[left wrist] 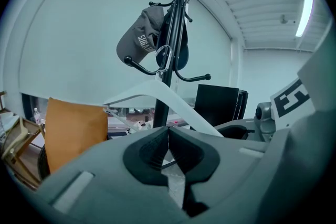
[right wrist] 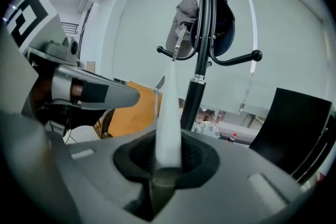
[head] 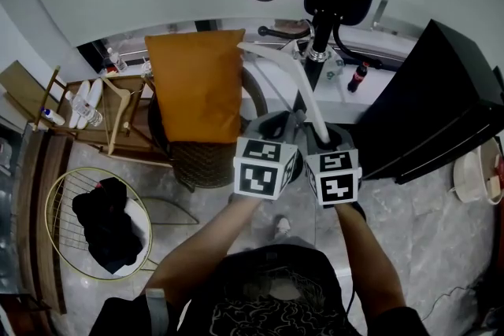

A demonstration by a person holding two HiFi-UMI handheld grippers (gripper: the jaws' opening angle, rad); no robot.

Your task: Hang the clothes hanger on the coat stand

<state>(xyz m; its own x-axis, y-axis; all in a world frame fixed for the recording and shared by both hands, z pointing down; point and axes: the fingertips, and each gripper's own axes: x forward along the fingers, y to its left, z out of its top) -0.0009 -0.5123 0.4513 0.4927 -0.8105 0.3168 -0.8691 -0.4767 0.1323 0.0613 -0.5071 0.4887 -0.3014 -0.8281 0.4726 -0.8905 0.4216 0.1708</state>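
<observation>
Matt plastic hanger (right wrist: 169, 118), glossy blk stand (right wrist: 195, 102)

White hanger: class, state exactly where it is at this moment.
In the right gripper view, the white hanger stands centre, clamped in the right tool, its hook up beside the coat stand pole, near the grey cap.

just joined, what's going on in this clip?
A person holds a gripper in each hand in front of a black coat stand. The right gripper is clamped on one end of a white hanger. The hanger's metal hook is up by one of the stand's lower arms, but I can't tell whether it's hooked on. The left gripper sits alongside, jaws together, nothing clearly in them. A grey cap hangs on the stand.
</observation>
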